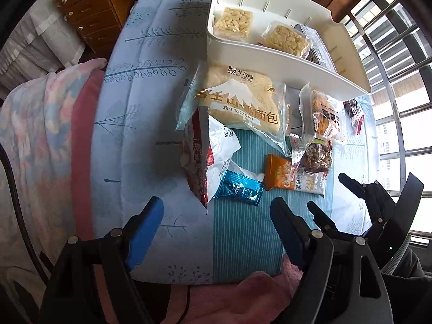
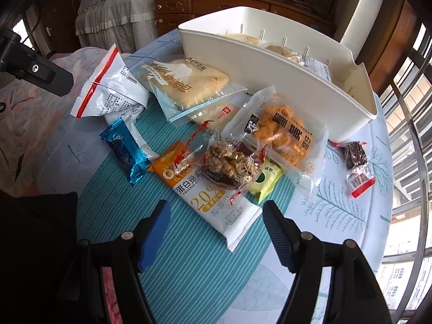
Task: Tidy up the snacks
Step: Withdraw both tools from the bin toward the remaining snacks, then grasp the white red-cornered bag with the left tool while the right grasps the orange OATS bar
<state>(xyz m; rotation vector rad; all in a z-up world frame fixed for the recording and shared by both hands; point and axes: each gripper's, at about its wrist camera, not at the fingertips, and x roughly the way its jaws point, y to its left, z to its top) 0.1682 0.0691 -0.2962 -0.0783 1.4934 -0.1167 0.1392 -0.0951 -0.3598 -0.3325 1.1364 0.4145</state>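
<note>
A white bin (image 1: 291, 51) (image 2: 270, 75) stands at the far side of the table with two pale rice-crisp packs (image 1: 235, 21) inside. Loose snacks lie before it: a bread bag (image 1: 237, 100) (image 2: 189, 83), a red-and-white bag (image 1: 205, 156) (image 2: 110, 86), a blue bar (image 1: 239, 189) (image 2: 124, 151), an orange-white protein bar (image 1: 286, 175) (image 2: 213, 205), a walnut pack (image 2: 232, 164), a fried-snack pack (image 2: 283, 132). My left gripper (image 1: 216, 216) is open and empty, just short of the blue bar. My right gripper (image 2: 216, 218) (image 1: 359, 189) is open and empty, over the protein bar's near end.
A small dark date pack (image 2: 356, 159) lies at the right near the table edge. A green sachet (image 2: 264, 181) sits under the walnut pack. A wooden dresser (image 2: 205, 8) and curtained bed stand behind. Window bars (image 2: 410, 135) run along the right. Pink bedding (image 1: 40, 124) lies left.
</note>
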